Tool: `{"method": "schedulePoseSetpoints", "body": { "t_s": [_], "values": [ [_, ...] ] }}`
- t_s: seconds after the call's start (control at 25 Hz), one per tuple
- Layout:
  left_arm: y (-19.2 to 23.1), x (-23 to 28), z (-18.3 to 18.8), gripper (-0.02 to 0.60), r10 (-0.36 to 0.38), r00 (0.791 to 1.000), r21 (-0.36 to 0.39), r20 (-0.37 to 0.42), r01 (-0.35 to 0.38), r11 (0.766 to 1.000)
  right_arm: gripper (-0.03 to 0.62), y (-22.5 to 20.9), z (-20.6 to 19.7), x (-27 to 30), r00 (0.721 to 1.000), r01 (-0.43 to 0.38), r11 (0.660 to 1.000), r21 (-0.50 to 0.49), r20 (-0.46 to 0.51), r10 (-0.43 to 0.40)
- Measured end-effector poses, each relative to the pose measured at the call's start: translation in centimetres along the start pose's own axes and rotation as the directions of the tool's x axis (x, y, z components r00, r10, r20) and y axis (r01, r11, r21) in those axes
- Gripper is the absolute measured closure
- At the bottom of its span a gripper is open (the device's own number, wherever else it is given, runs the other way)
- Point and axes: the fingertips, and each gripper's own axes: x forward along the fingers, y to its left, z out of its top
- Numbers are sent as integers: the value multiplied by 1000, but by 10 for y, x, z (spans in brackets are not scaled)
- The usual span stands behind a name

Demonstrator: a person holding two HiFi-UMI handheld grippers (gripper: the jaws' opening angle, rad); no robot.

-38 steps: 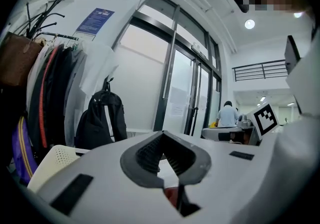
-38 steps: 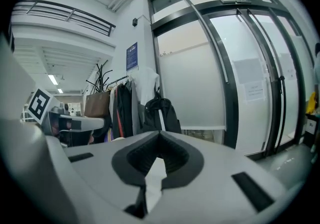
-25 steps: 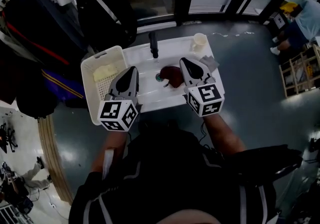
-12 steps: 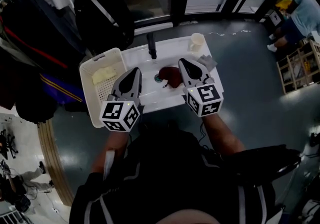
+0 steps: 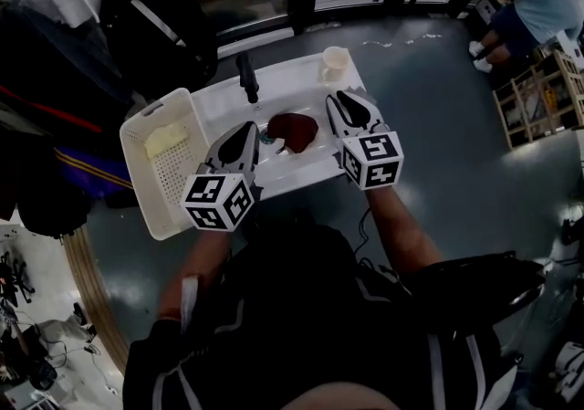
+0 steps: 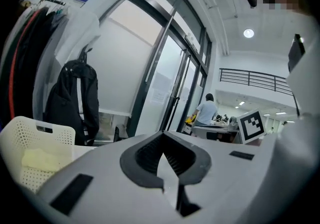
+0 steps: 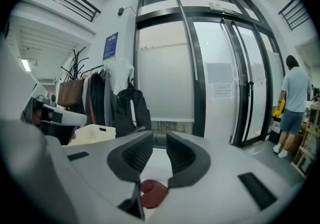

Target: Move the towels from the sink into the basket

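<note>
Parting the jaws of the right hand-held gripper (image 5: 347,99) (image 7: 159,143) just now, with nothing pinched between them. Readies, by the look of it, a grab at the crumpled dark red towel (image 5: 292,130) (image 7: 152,193), lying ahead of and below its tips in the white sink (image 5: 301,175). Holds the left hand-held gripper (image 5: 246,130) (image 6: 162,140) clenched and empty, just left of that towel. Shows a pale yellow towel (image 5: 167,139) already in the white perforated plastic basket (image 5: 146,189), further left.

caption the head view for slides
Left gripper and right gripper flank a red towel in the sink; basket holds yellow towel
</note>
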Motion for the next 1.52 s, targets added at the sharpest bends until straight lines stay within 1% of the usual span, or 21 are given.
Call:
{"method": "schedulePoseSetpoints", "body": {
  "t_s": [0.08, 0.2, 0.32, 0.44, 0.6, 0.76, 1.0, 1.16, 1.32, 1.4, 1.52],
  "values": [
    [-6, 15, -15, 580, -7, 999, 4, -38, 7, 1000, 494, -20, -14, 3, 999, 18, 1000, 10, -28, -17],
    [-13, 37, -29, 580, -4, 998, 13, -66, 4, 1000, 474, -48, -34, 8, 996, 37, 999, 2, -76, -37],
    [-16, 57, -42, 580, -18, 994, -9, -108, 17, 1000, 471, -70, -61, 18, 990, 52, 999, -8, -128, -53],
    [-21, 74, -58, 580, -32, 988, -36, -149, 27, 999, 453, -88, -92, 28, 980, 52, 999, -4, -191, -52],
    [-22, 99, -81, 580, -16, 981, -21, -194, 12, 1000, 421, -110, -123, 44, 968, 47, 999, 1, -248, -45],
    [-22, 121, -104, 580, 12, 971, -1, -237, -12, 1000, 390, -130, -157, 62, 947, 37, 999, -33, -319, -46],
    [-17, 143, -137, 580, 33, 956, 12, -292, -31, 999, 373, -157, -201, 82, 919, 54, 998, -21, -390, -58],
    [-13, 152, -151, 580, 41, 946, 6, -323, -42, 999, 318, -167, -225, 96, 900, 43, 999, -12, -433, -44],
    [-7, 154, -154, 580, 70, 942, 4, -329, -73, 997, 316, -171, -240, 108, 886, 34, 999, -21, -463, -40],
    [-6, 152, -155, 580, 78, 941, -6, -329, -85, 996, 355, -171, -242, 108, 879, 36, 998, -48, -473, -55],
    [-3, 147, -154, 580, 89, 941, -22, -327, -102, 995, 383, -171, -243, 109, 881, 38, 997, -66, -469, -64]
  ]
}}
